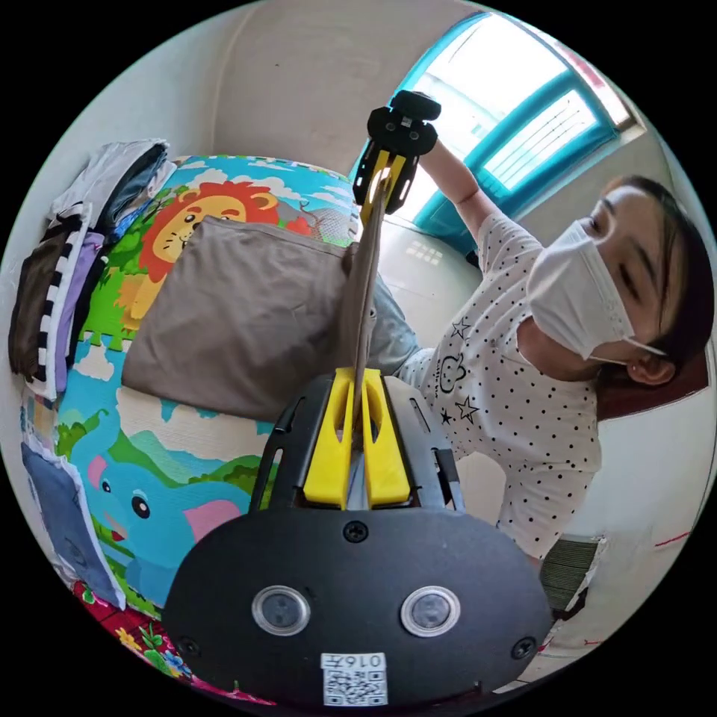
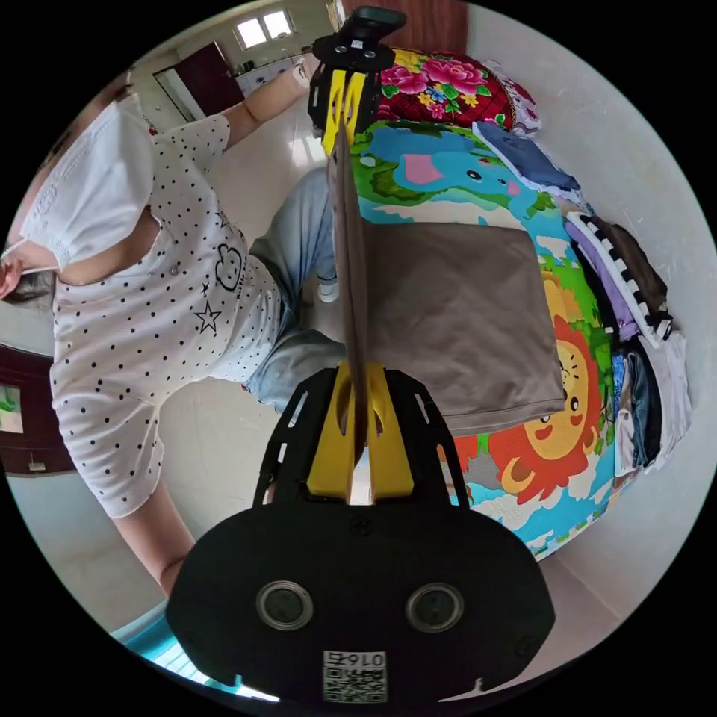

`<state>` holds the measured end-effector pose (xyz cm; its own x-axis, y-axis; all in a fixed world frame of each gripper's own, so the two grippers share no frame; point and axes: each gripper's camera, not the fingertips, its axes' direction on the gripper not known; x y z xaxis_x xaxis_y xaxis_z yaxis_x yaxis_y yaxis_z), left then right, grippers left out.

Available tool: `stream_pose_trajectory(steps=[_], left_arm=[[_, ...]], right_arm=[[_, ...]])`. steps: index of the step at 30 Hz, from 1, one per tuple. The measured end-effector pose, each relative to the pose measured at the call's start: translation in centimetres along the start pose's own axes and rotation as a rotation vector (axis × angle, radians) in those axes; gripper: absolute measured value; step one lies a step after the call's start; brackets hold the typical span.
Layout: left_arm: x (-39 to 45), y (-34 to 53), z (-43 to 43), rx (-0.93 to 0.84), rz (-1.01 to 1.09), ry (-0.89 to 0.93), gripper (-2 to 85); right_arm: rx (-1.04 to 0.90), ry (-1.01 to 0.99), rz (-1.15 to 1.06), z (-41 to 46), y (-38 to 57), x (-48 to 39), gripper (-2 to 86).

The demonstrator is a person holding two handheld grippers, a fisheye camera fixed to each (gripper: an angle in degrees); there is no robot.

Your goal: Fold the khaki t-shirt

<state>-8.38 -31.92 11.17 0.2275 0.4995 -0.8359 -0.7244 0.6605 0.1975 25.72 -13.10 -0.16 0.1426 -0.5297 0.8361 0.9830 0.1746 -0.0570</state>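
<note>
The khaki t-shirt (image 1: pixel 239 314) lies partly on a colourful play mat (image 1: pixel 149 463), its near edge lifted and stretched taut between both grippers. My left gripper (image 1: pixel 358 381) is shut on one end of that raised edge. At the far end of the edge the right gripper (image 1: pixel 385 183) pinches the cloth. In the right gripper view the khaki t-shirt (image 2: pixel 455 314) spreads flat over the mat while my right gripper (image 2: pixel 357 377) is shut on its edge, and the left gripper (image 2: pixel 345 97) holds the opposite end.
A person in a dotted top (image 1: pixel 515 403) and mask sits beside the mat on the pale floor (image 2: pixel 224 441). A row of folded clothes (image 2: pixel 635 328) lines the wall. A folded blue garment (image 2: pixel 526 160) and a floral cushion (image 2: pixel 448 78) lie at the mat's end.
</note>
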Motion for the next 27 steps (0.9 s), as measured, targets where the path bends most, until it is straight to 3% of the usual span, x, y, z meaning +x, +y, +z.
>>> stream_pose_trajectory(steps=[6, 11, 16, 19, 25, 27], left_arm=[[-16.2, -4.4, -0.4, -0.142, -0.118, 0.084, -1.0], [-26.6, -4.9, 4.0, -0.184, -0.327, 0.132, -1.0], [-27.4, -4.2, 3.3, -0.175, -0.267, 0.160, -0.9], [-27.9, -3.7, 1.8, -0.167, -0.311, 0.089, -0.7], [-31.1, 0.5, 3.0, -0.104, -0.583, -0.026, 4.1], [-30.9, 4.6, 1.3, 0.013, -0.684, -0.112, 5.7]], right_arm=[[-0.129, -0.251, 0.055, -0.8, -2.0, 18.2, 0.1], [-0.286, -0.412, 0.285, 6.0, -2.5, 31.3, 0.0], [-0.268, -0.415, 0.251, 5.4, -1.5, 32.3, 0.2], [-0.235, -0.363, 0.220, 2.9, -1.3, 31.9, 0.6], [-0.287, -0.230, 0.529, 4.6, 1.1, 34.8, 3.4], [-0.210, -0.194, 0.590, 3.6, 3.4, 34.1, 5.1]])
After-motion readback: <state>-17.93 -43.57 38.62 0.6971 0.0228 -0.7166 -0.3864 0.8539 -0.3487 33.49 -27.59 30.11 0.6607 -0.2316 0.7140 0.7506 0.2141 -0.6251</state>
